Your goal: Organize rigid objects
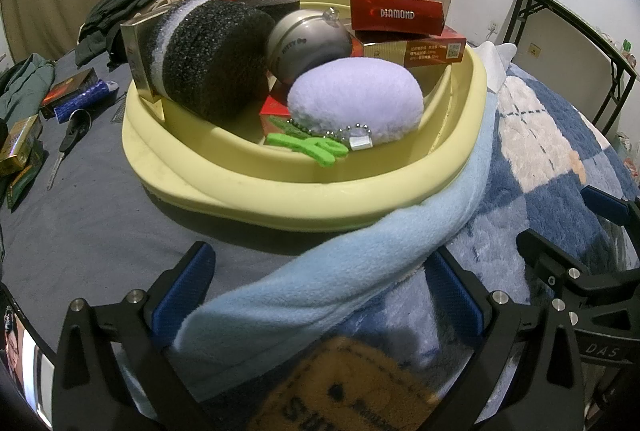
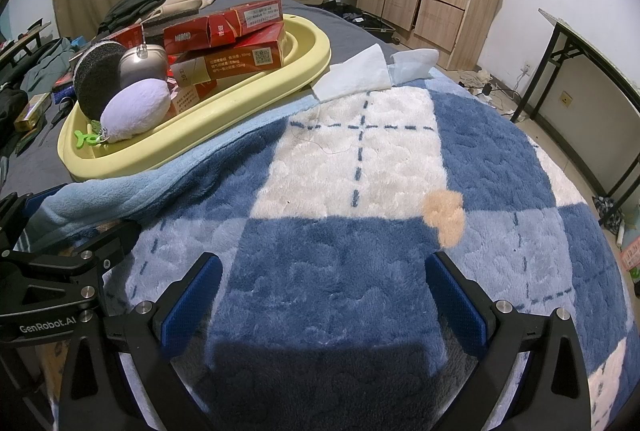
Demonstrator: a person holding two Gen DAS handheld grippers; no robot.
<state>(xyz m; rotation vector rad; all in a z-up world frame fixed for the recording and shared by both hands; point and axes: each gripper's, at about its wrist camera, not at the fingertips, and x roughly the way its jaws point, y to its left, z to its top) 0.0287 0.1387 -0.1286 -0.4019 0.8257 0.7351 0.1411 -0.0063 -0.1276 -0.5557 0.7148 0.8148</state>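
Yellow basin (image 1: 304, 199) on bed holds black sponge (image 1: 216, 59), silver tin (image 1: 308, 39), lilac plush (image 1: 356, 103), red boxes (image 1: 400, 15) (stacked at back). Left gripper (image 1: 320, 291) wide open, empty, over blue blanket (image 2: 320, 263); right gripper (image 2: 320, 295) likewise.

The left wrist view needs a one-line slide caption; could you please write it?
Open left gripper faces a yellow basin packed with red boxes, sponge and plush.

A yellow plastic basin (image 1: 304, 191) is seen on the bed, piled w/ red cigarette cartons (image 1: 398, 13), a black foam roll (image 1: 212, 51) on its side, a silver ball (image 1: 308, 39), a lilac plush (image 1: 356, 99) & green clip (image 1: 308, 145) at front.
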